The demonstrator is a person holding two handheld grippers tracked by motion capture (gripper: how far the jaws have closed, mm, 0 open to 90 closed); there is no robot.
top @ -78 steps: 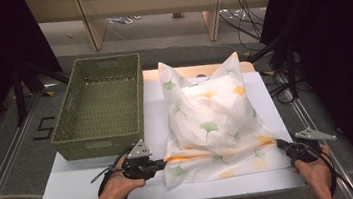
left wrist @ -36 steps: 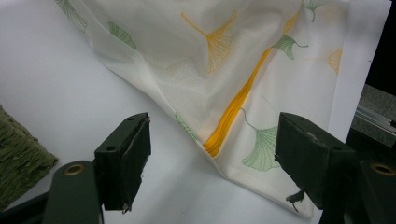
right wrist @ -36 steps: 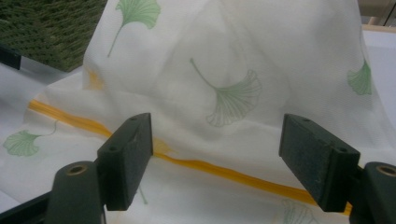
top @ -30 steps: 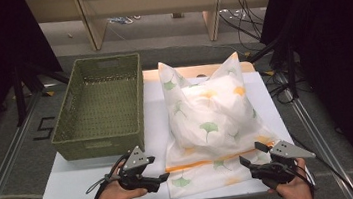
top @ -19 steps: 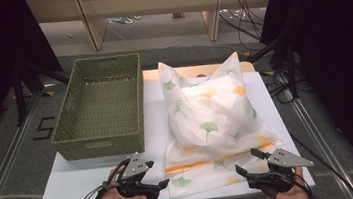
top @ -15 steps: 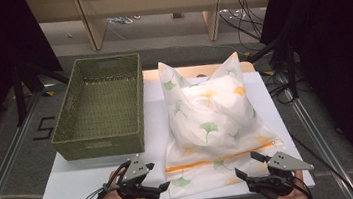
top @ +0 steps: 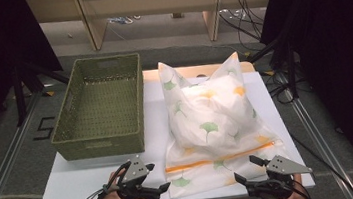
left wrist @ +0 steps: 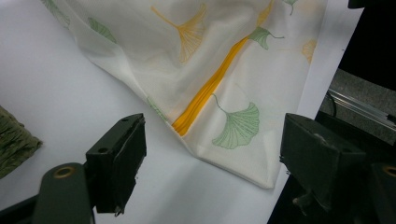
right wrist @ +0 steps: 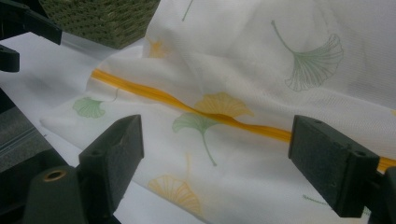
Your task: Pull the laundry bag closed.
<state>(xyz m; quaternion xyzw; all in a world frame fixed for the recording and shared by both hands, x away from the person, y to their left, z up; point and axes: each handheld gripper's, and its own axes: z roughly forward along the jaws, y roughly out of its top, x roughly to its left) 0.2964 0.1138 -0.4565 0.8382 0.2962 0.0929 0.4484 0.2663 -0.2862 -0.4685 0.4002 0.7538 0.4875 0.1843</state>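
Bag front and centre on the white table, just right of the green basket: sheer white fabric, green and orange ginkgo leaves, puffed up with two corners peaking at the back. An orange zip runs across its flat near edge, rippling in the right gripper view. Contents look like more fabric, hard to say. Left gripper sits off the near-left corner, jaws wide, nothing between them. Right gripper at the near-right corner, jaws spread, gripping nothing.
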